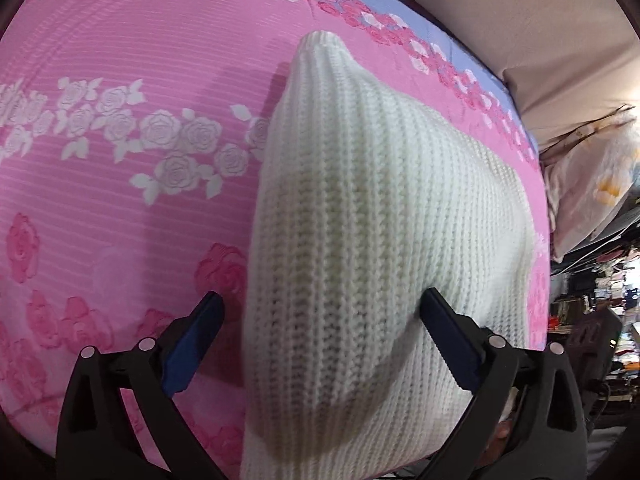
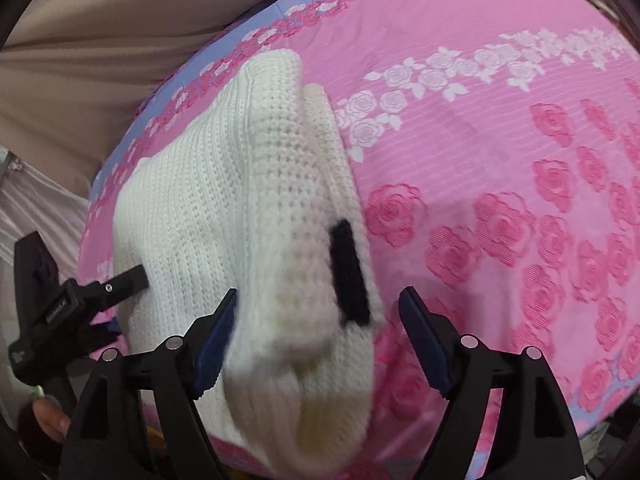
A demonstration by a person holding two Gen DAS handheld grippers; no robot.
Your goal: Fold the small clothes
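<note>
A pink rose-patterned bedspread (image 1: 120,208) fills both views, edged by a blue floral border (image 2: 288,8). On it lies a white knitted garment (image 1: 360,240), folded lengthwise, with a black stripe (image 2: 348,276) near its right edge. The left gripper (image 1: 324,308) hangs over it with jaws spread wide, pinching nothing. The right gripper (image 2: 320,304) also stands spread, the knit between its fingers but not pressed.
</note>
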